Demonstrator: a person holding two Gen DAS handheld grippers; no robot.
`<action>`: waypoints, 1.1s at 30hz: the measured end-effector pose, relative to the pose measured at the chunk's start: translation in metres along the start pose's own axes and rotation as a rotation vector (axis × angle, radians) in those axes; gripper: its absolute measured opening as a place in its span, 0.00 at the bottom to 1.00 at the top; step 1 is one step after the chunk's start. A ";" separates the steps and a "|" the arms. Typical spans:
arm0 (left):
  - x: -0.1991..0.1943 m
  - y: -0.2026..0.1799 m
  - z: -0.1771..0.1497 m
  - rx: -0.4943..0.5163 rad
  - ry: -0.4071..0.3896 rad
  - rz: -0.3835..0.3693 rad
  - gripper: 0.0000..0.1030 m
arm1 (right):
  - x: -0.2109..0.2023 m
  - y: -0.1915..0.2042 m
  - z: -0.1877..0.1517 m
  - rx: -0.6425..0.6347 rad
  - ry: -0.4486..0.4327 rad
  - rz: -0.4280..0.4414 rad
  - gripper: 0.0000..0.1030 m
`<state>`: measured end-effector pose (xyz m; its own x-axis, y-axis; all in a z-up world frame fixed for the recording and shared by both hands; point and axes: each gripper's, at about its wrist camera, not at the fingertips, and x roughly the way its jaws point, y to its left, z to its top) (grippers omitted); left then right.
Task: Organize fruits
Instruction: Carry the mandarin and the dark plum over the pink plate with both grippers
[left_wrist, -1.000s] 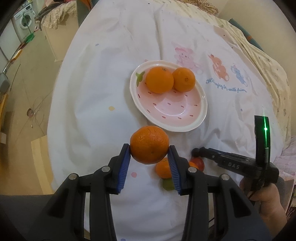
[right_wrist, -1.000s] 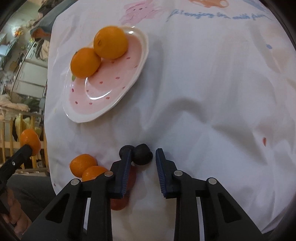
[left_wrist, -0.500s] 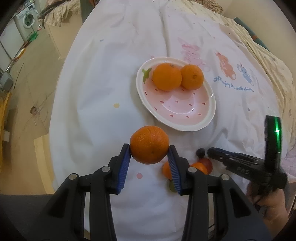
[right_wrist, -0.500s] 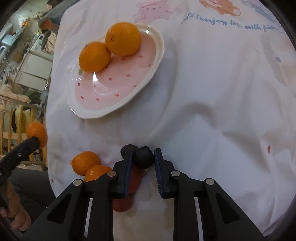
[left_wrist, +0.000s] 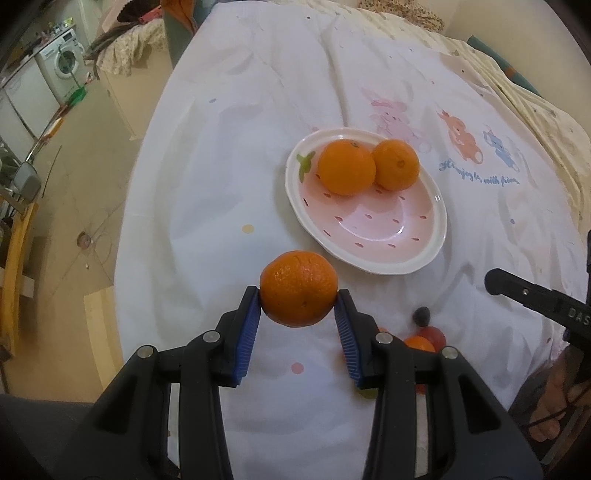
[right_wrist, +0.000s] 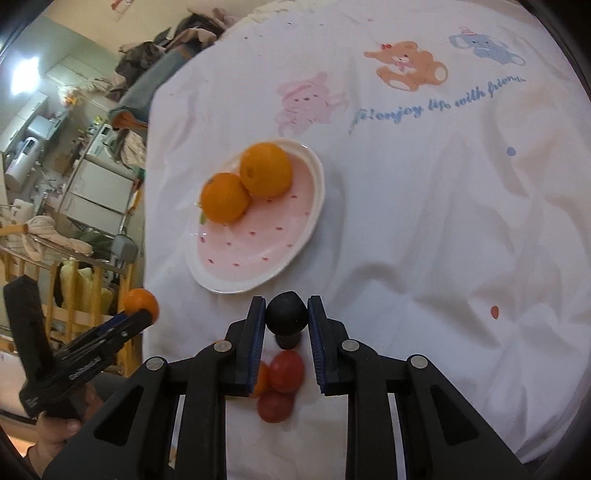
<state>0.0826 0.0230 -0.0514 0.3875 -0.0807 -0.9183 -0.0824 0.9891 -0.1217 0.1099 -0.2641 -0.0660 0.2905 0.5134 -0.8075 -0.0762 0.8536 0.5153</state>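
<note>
My left gripper (left_wrist: 299, 295) is shut on an orange (left_wrist: 298, 284), held above the white cloth just short of the pink strawberry plate (left_wrist: 373, 236). Two more oranges (left_wrist: 346, 171) (left_wrist: 395, 164) lie at the plate's far end. My right gripper (right_wrist: 287, 314) is shut on a small dark round fruit (right_wrist: 287, 310), lifted off the cloth. Under it lie a second dark fruit (right_wrist: 288, 339), two red fruits (right_wrist: 286, 371) (right_wrist: 275, 406) and part of an orange one (right_wrist: 260, 376). The plate (right_wrist: 258, 258) is ahead and to the left in the right wrist view.
The white cloth (left_wrist: 229, 166) with cartoon prints covers a round table whose edge drops off on the left to the floor. A wooden railing (right_wrist: 92, 295) and household clutter stand beyond that edge. A hand (left_wrist: 550, 402) holds the right gripper at the lower right.
The right gripper's jaws closed on the dark fruit and rose with it off the cloth. The left gripper kept the orange in about the same place, tilting slightly.
</note>
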 end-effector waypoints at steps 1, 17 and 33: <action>-0.001 0.001 0.000 -0.003 -0.009 0.002 0.36 | -0.001 0.002 0.000 -0.006 -0.004 0.006 0.24; -0.017 -0.004 0.004 0.045 -0.113 -0.008 0.36 | -0.024 0.013 0.001 0.014 -0.115 0.108 0.24; -0.016 -0.017 0.066 0.106 -0.093 -0.014 0.36 | -0.029 0.015 0.060 0.071 -0.122 0.321 0.24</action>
<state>0.1387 0.0155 -0.0096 0.4717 -0.0873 -0.8774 0.0194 0.9959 -0.0887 0.1576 -0.2715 -0.0178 0.3746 0.7368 -0.5628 -0.1166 0.6396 0.7598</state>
